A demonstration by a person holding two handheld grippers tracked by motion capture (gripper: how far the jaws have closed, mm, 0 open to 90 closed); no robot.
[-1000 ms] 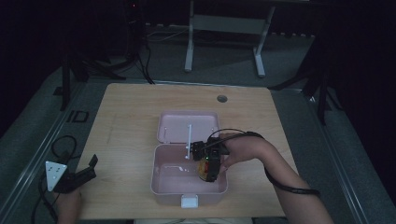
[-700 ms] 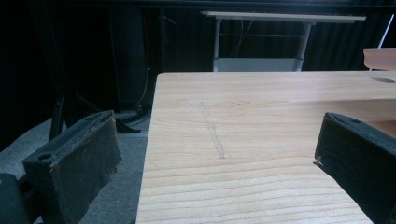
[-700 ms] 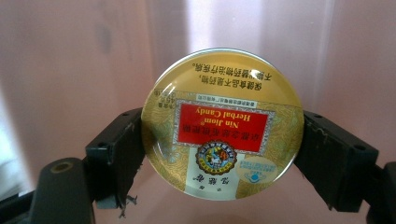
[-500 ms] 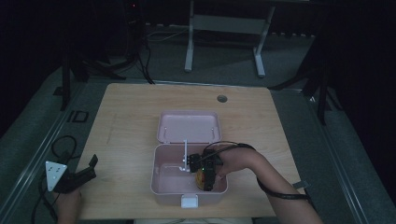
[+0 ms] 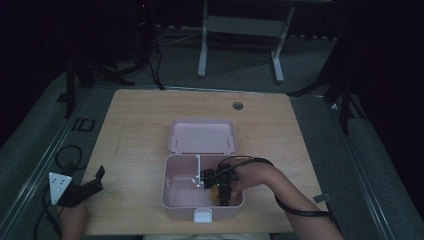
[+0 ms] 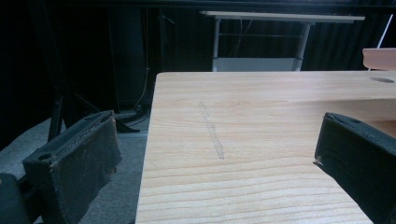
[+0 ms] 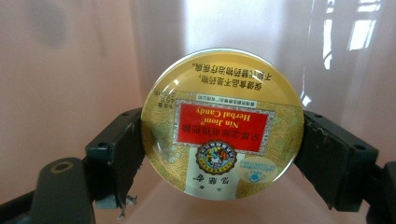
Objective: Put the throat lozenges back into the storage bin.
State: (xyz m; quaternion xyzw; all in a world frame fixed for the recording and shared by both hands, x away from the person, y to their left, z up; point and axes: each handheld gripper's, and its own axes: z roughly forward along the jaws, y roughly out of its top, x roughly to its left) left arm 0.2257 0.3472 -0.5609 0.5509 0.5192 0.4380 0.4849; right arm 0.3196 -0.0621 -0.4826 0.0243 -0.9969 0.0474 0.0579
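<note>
Candy tin (image 7: 222,125), label legible from the right gripper view, sits clamped in right hand-held gripper (image 7: 222,154); left hand-held gripper (image 6: 215,168) gapes empty.

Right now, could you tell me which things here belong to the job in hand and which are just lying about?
Part of the job:
- candy tin, clamped in the right gripper
- pink box, open
- box lid

Lying about:
- left gripper, open, idle at the table edge
- grommet hole
</note>
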